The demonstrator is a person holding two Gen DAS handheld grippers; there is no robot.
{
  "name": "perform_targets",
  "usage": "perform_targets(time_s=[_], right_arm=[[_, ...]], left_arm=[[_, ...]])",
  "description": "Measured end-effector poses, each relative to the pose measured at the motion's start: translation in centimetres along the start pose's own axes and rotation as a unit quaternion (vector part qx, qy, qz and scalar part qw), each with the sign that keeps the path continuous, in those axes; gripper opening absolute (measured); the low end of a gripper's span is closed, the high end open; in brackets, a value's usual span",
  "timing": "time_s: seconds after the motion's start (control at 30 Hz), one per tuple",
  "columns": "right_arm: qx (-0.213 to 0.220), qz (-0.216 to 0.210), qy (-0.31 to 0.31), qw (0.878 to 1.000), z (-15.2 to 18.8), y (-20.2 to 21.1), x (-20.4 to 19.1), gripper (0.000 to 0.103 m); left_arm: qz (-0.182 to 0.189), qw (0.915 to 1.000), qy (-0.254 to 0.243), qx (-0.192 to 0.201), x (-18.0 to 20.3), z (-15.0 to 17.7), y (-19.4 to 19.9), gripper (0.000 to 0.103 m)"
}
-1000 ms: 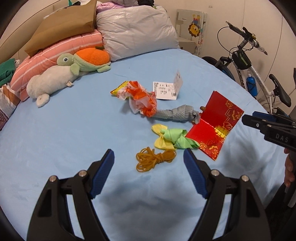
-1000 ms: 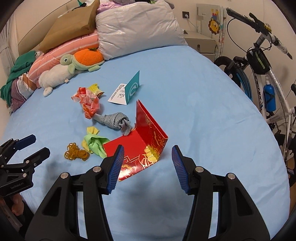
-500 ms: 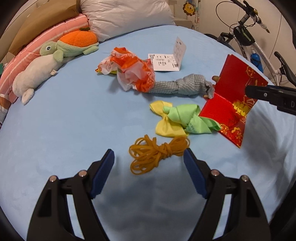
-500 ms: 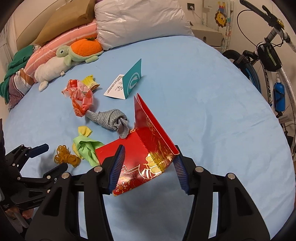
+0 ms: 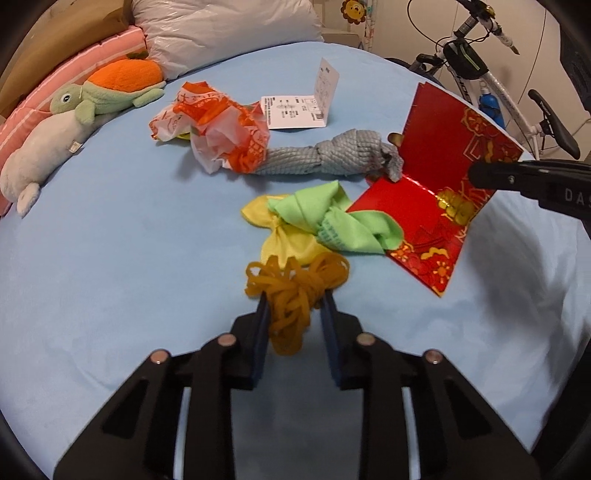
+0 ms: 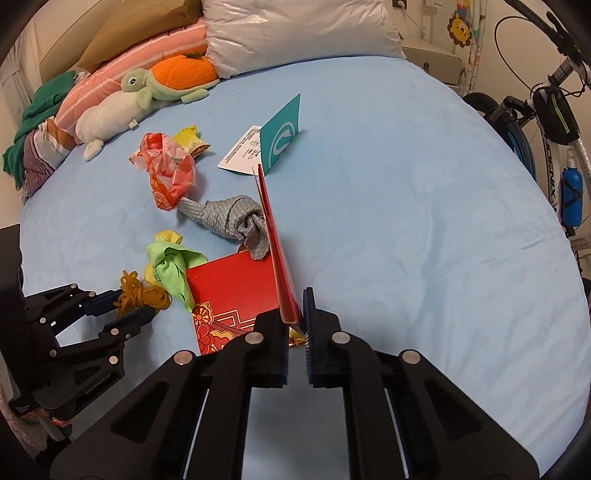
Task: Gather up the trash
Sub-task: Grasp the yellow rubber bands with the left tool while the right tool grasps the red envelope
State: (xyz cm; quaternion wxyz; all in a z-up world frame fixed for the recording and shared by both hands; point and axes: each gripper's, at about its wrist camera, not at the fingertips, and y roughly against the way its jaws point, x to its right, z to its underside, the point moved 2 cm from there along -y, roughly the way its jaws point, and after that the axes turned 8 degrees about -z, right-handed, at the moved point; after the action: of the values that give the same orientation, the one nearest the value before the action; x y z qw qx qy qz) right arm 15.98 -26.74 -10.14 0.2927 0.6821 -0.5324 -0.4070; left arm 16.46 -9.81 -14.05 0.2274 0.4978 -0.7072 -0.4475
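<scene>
Left tool [image 5: 293, 301]: jaws just closed in, now pinched on bundle of tan rubber bands [image 5: 295, 291]. Bundle sits between the blue pads [image 5: 263, 321], loops spilling out past the tips and hanging down behind them. Bands touch the yellow cloth [image 5: 286, 236] just beyond; yellow cloth knotted with green cloth [image 5: 332, 218]. Same grip seen from right wrist view: left tool [image 6: 129, 306] low at left edge, tan bundle [image 6: 140, 293] at its tips.

Right tool [image 6: 297, 325]: jaws just closed in, now clamped on red envelope [image 6: 236, 291]. Envelope folded open in an L: one flap flat on blue bedsheet [image 6: 406, 221], other flap upright. Upright flap runs edge-on straight away from the tool, its near lower end caught between the pads. From left wrist view: right tool [image 5: 480, 175] reaches in from right edge, tips meeting upright flap of red envelope [image 5: 443, 162].

Other litter on bed, well apart from both tools:
- grey knotted cloth [image 5: 332, 158], one end touching the envelope fold
- crumpled orange-and-white wrapper [image 5: 221, 129], touching far end of grey cloth
- folded white receipt card [image 5: 306, 107], teal on reverse side, standing tent-like

At bed head: plush turtle [image 5: 107, 92], white plush [image 5: 40, 147], striped pink pillow [image 6: 147, 59], grey plastic-covered pillow [image 5: 221, 29]. Bicycle [image 5: 491, 74] beside bed, at right.
</scene>
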Motion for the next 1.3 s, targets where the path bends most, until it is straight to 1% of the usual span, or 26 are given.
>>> perform_targets(time_s=[0.1, 0.3, 0.5, 0.63, 0.83, 1.03, 1.3], right_arm=[[0.004, -0.003, 0.005, 1.0, 0.0, 0.4, -0.4, 0.003], [0.015, -0.006, 0.012, 1.0, -0.3, 1.5, -1.0, 0.003], [0.031, 0.003, 0.015, 0.999, -0.2, 3.1, -1.7, 0.003], [0.047, 0.016, 0.018, 0.999, 0.3, 4.8, -2.1, 0.003], [0.064, 0.014, 0.021, 0.998, 1.4, 7.4, -3.4, 0.003], [0.077, 0.009, 0.04, 0.996, 2.5, 9.3, -6.0, 0.003], [0.088, -0.014, 0.059, 0.994, 4.7, 11.5, -9.8, 0.003]], left_arm=[[0.007, 1.0, 0.004, 0.001, 0.0, -0.1, 0.2, 0.018], [0.016, 0.9997, 0.016, 0.012, -0.1, -0.5, 1.3, 0.017], [0.011, 0.9995, 0.018, 0.026, 0.1, -0.5, 3.0, 0.017], [0.006, 0.9992, 0.023, 0.031, 0.1, -0.2, 4.5, 0.017], [0.002, 0.9985, 0.033, 0.043, -0.4, 0.5, 7.4, 0.017], [-0.004, 0.9968, 0.057, 0.056, -1.9, 1.3, 10.8, 0.017], [-0.037, 0.993, 0.092, 0.064, -5.3, 4.8, 15.8, 0.017]])
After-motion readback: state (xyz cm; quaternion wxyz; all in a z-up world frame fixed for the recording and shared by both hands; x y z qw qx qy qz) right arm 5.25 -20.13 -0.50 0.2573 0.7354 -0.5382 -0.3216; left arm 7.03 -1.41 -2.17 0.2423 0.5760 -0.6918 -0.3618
